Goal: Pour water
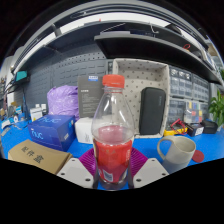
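The tongs (112,172) were closed on the plastic bottle (112,130) of red liquid — held upright, orange cap on; the grey mug (177,151) stood on the blue bench (205,146) off to the right, near — the tilt must go that way

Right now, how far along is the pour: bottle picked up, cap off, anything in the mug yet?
Done: the gripper has the plastic bottle upright between its fingers, apparently clamped. In hand: the bottle holds red liquid, and its orange cap is still on. Left: uncapping, carrying it to the grey mug on the blue table, then tilting. Whether the mug holds anything cannot be seen.
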The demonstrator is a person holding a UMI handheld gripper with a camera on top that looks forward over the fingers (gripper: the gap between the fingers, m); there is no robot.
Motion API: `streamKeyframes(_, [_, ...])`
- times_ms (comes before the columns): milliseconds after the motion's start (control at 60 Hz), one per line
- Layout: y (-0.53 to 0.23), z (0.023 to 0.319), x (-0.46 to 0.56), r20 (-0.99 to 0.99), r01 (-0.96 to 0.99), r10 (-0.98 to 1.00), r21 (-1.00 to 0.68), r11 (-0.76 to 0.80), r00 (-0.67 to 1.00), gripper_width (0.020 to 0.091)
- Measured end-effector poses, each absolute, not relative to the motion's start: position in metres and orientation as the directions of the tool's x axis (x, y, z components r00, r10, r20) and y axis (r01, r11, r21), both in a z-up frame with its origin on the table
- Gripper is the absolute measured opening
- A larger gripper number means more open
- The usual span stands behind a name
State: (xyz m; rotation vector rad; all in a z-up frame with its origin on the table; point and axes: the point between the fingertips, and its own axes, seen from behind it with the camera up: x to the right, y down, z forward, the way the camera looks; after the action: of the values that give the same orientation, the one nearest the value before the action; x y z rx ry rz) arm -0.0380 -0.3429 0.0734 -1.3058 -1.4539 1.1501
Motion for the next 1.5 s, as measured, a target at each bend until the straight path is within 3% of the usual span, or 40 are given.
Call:
streamKeyframes(183, [-0.339,0.074,-0.041,-0.103,0.261,0.99,-0.963,-0.074,-0.098,0.0401])
streamKeyframes(400, [-0.333,0.083,-0.037,-0.48,0.372,0.877,-0.818,-0.439,-0.018,0.04])
streamKeyframes(550, [-0.328,0.11,-0.04,-0.77,0.352,0.635,-0.577,-0.737,0.069,0.04])
streamKeyframes(683, [-0.325,0.13,-0.044,-0.932,0.328,0.34,-0.284,-0.901,0.125,0.0399])
streamKeyframes(917, [-0.331,0.144,-0.043,-0.969,0.314,-0.041,0.119,-0.942,0.243,0.0399])
streamKeyframes(1167, [-0.328,0.154,-0.042,-0.903,0.268,-0.295,0.382,-0.884,0.313,0.0399])
streamKeyframes(1367, [-0.319,0.154,-0.037,-0.915,0.298,-0.235,0.336,-0.894,0.327,0.0403])
streamKeyframes(1500, [-0.307,0.16,-0.032,-0.963,0.365,0.003,0.1,-0.925,0.27,0.0399])
